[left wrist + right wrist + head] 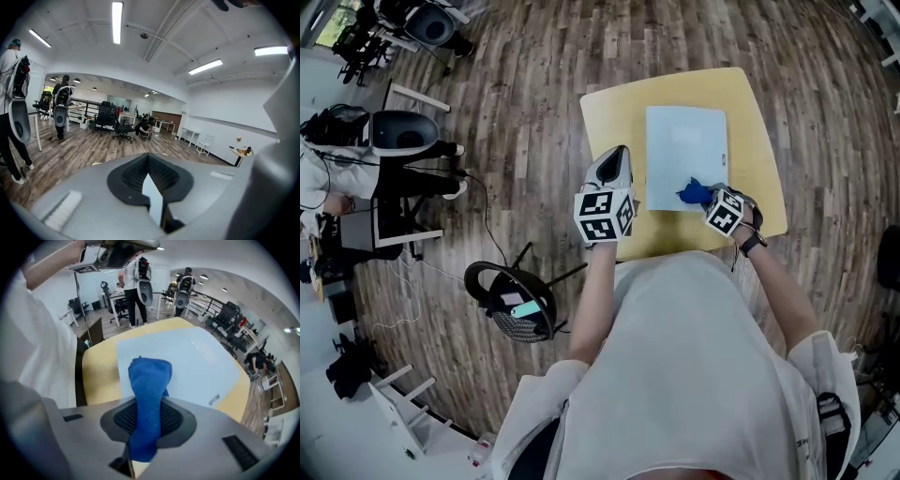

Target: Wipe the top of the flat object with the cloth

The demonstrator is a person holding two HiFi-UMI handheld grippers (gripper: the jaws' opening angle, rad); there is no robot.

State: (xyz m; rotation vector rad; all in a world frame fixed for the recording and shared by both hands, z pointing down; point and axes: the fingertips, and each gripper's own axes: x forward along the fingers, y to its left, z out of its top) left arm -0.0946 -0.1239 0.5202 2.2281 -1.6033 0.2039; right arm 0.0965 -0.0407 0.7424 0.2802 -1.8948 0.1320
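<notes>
Got the blue cloth (149,380) pinched tight in the right gripper (146,405), closed down on its bunched middle, with a wad poking out past the tips. Parked that wad at the near edge of the flat object (187,357), toward its right corner. Can't tell for sure whether touching or just above. Looks like a pale blue sheet lying flat on the yellow table (101,376), long side running away from the person.

Holding the left gripper (149,174) shut on nothing, lifted and aimed out at the room, over the table's near-left part, just beside the sheet and off it.

Progress, as a guess: at or near the start of a stroke. No streak, dust or wet mark visible to separate wiped from unwiped, so treating nearly the whole top as left to do.

Room: plenty ahead for a straight push to the far edge. Bare yellow margin on all four sides of the sheet, narrow on the near side. Nothing else on the table to knock.

Worth watching: nothing pinning the sheet, so may slide away under a push. Could hold down the near-left corner with the idle left gripper. Short side strokes near the table's right edge. Beyond that, only wood floor (534,94).
</notes>
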